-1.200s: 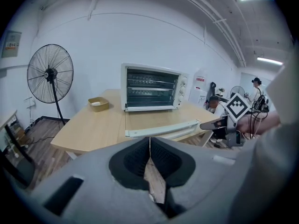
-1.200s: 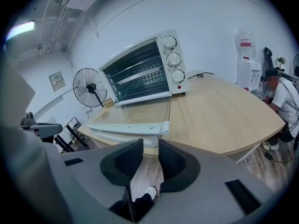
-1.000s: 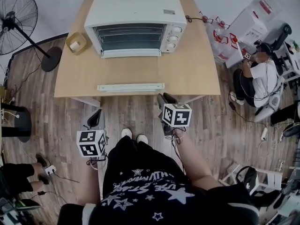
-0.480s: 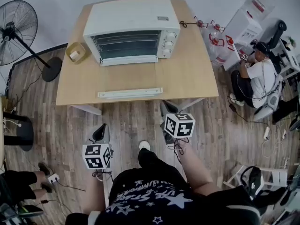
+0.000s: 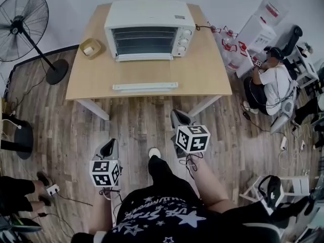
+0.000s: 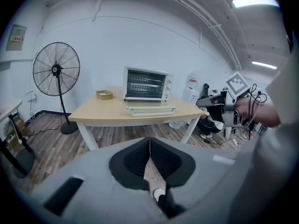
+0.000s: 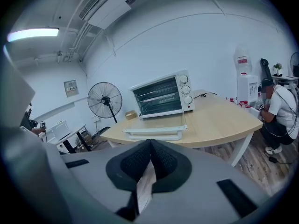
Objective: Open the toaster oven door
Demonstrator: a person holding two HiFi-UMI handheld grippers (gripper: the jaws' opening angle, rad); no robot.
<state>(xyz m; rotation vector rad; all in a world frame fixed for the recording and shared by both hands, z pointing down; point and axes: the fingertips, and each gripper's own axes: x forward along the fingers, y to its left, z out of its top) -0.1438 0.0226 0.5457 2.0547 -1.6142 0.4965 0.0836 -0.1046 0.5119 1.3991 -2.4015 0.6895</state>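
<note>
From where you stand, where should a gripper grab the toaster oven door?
Grab the white bar along the lower edge of the toaster oven door; it is likely the handle. Come from the front: it runs horizontally and seems to jut toward you, so the jaws can close above and below it.

Pale wooden table on white legs
A toaster oven stands at the back, a small open box just left of it, and a long white tray near the front edge.
</note>
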